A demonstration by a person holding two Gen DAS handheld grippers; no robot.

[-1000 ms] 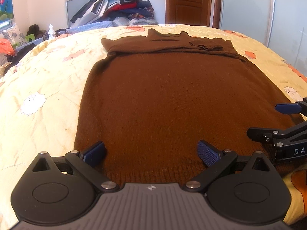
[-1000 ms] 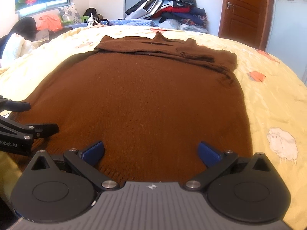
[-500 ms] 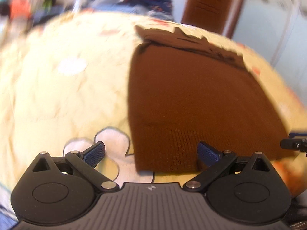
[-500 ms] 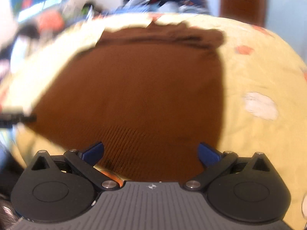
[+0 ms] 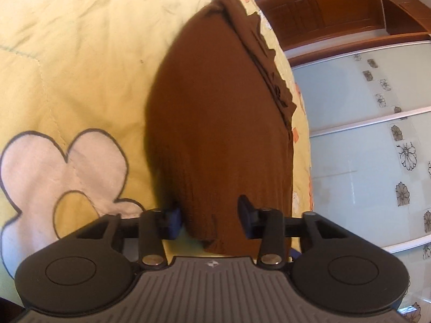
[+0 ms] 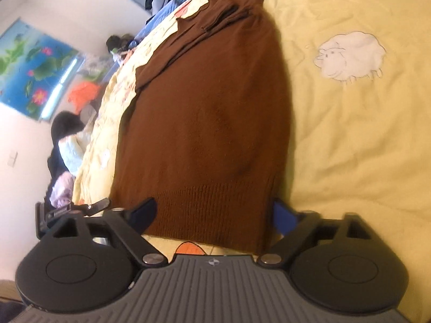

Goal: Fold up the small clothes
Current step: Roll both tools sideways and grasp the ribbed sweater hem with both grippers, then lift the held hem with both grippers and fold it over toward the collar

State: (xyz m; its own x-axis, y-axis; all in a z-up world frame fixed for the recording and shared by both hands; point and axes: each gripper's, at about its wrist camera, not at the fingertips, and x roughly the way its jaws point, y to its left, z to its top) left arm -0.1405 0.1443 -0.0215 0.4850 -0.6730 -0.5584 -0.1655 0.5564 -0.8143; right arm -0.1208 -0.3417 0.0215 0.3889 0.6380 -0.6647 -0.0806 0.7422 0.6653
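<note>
Brown sweater (image 5: 221,123) lies flat on the yellow bedspread (image 5: 70,62), sleeves already folded across the chest at the far end. Since a second ago both tools have left the middle of the hem and swung out to its corners, each rolled onto its side, so the room now sits tilted in both wrist views. Left tongs (image 5: 210,219): closing, with the hem's left corner between the pads; pads not visibly pressing yet, so still released. Right tongs (image 6: 212,215): closing, straddling the ribbed hem (image 6: 215,202) near its right corner; wide gap, nothing clenched. The left tool shows at the left edge of the right wrist view. Judgement: both corners are about to be pinched so the hem can be carried up toward the collar.
</note>
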